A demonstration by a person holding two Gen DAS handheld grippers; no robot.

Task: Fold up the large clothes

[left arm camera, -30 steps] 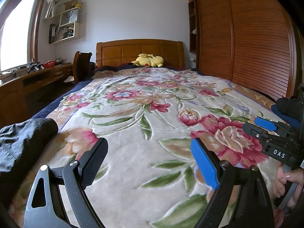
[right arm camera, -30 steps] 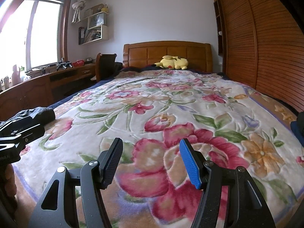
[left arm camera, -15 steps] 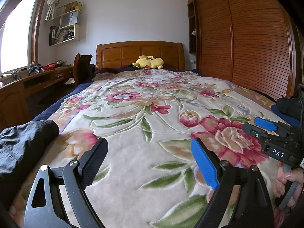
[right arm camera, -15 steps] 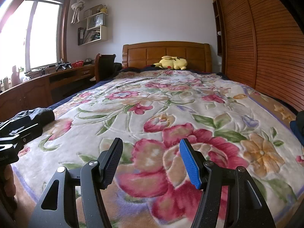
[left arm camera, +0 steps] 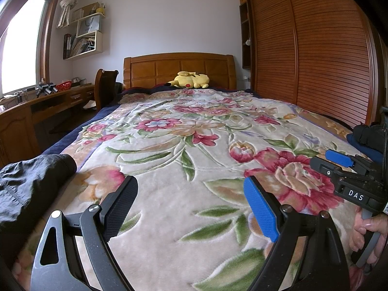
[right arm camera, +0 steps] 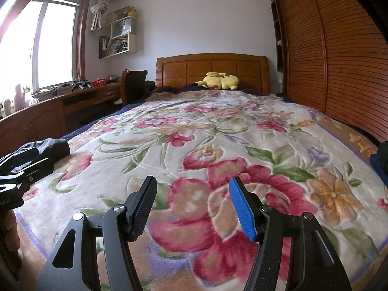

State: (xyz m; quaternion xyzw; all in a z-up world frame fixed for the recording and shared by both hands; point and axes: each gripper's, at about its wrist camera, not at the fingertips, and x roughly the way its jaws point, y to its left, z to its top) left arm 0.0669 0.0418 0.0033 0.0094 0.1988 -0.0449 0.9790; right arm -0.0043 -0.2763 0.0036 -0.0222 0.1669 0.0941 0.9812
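A crumpled black garment (left arm camera: 31,184) lies at the bed's near left edge, and shows smaller in the right wrist view (right arm camera: 48,146). My left gripper (left arm camera: 191,203) hovers open over the floral blanket (left arm camera: 194,145), just right of the garment, with nothing between its fingers. My right gripper (right arm camera: 194,206) is also open and empty above a big red flower on the blanket (right arm camera: 218,126). Each gripper shows in the other's view: the right gripper (left arm camera: 339,167) at the right edge, held by a hand (left arm camera: 368,230), and the left gripper (right arm camera: 24,172) at the left edge.
A pile of dark and blue clothes (left arm camera: 368,135) sits at the bed's right edge (right arm camera: 380,160). A yellow plush toy (left arm camera: 189,81) rests by the wooden headboard (left arm camera: 179,68). A desk (right arm camera: 48,111) and chair (right arm camera: 133,84) stand left; a slatted wardrobe (left arm camera: 315,48) lines the right.
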